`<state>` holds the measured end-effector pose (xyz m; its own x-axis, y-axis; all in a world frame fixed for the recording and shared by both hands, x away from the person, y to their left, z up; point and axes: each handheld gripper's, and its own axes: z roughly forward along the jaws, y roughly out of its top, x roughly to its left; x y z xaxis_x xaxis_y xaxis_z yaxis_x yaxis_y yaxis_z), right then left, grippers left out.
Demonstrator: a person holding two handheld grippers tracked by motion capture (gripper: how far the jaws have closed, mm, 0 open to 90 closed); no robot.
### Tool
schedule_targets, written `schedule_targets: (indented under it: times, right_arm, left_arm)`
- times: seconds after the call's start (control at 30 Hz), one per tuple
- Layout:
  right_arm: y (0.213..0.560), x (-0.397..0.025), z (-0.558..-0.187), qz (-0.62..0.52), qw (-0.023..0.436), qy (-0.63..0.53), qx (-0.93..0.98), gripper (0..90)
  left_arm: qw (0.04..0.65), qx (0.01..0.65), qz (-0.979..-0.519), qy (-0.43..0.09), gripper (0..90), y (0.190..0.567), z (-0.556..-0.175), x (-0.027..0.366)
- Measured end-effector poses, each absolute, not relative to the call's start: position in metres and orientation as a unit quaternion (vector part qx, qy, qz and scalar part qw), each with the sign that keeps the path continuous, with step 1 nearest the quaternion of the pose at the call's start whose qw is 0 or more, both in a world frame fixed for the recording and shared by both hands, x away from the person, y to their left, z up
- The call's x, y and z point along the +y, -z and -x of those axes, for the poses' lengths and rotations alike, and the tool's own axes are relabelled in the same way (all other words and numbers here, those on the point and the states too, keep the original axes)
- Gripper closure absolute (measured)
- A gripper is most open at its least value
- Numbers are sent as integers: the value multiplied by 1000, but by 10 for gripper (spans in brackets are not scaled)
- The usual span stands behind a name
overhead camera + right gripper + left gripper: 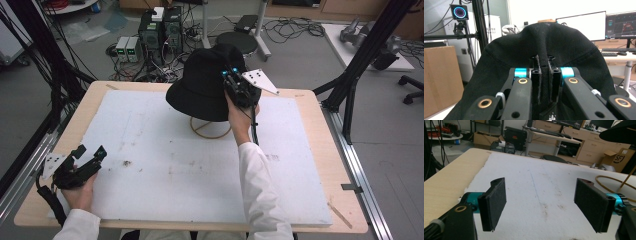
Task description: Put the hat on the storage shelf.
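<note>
Basically a lab bench: light wooden table (320,165) topped with one white foam sheet (190,165) that carries a few brown stains and scuffs. Behind the table the grey floor holds two small computer towers (160,30), two small white boxes (128,48), loose cables and one round black stool (236,42); black frame posts stand at both sides. The right gripper view has two monitors (599,25) on a desk in the background and a ring-lit camera (459,11) on a pole. Count on the table: one black bucket hat (202,85), one wire stand with a gold ring base (210,129), two grippers. The hat sits on top of the stand at the far middle of the sheet, its brim above the ring. Right gripper (235,82) is at the hat's right side, jaws pinched nearly together with a fold of the crown fabric clamped between them. Left gripper (90,152) rests at the near left corner of the sheet, jaws spread wide, nothing between them, well apart from the hat.
</note>
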<state>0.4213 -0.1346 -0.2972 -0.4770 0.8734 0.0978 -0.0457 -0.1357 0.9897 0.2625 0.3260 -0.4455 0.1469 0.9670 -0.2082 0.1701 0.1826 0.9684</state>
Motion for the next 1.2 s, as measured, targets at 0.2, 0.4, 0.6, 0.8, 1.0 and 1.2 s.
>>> schedule_targets:
  times: [0.2,0.4,0.6,0.8,1.0,1.2]
  right_arm:
    - [298,-136,-420,-375,341,-653,563,839]
    - [297,-138,-420,-377,337,-653,564,787]
    - [294,-144,-418,-377,326,-663,558,651]
    - [286,-156,-412,-379,335,-666,548,462]
    - [278,-172,-403,-389,341,-667,536,401]
    - [270,-191,-391,-386,350,-661,540,318]
  left_arm:
    - [546,542,-524,-365,260,445,-262,326]
    - [548,542,-523,-364,260,445,-262,326]
    - [548,541,-524,-364,261,445,-261,325]
    - [551,540,-525,-360,261,444,-261,323]
    - [553,537,-526,-361,260,444,-261,321]
    - [553,537,-525,-361,260,444,-261,320]
